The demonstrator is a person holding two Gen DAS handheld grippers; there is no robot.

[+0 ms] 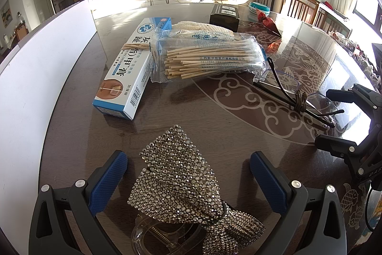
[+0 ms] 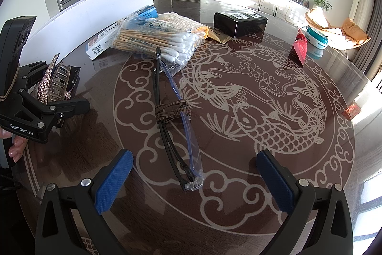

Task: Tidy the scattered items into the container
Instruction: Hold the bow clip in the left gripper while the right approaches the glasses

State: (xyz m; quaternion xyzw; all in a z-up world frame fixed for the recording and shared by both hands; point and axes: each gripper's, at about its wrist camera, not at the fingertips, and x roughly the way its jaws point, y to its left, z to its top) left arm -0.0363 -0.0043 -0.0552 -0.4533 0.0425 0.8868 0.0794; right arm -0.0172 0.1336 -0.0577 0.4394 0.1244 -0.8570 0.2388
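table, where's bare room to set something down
Free: the fish pattern between glasses, black box and red packet; also table between hair clip and swab bag. Crowded: swabs, cream box, white board.

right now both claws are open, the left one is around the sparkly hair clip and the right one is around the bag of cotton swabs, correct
Not quite. The right claw is around the folded glasses, not the bag of cotton swabs, which lies farther off across the table by the white box; the right wrist view shows this. The rest holds: both claws are open, and the left claw is around the sparkly hair clip.
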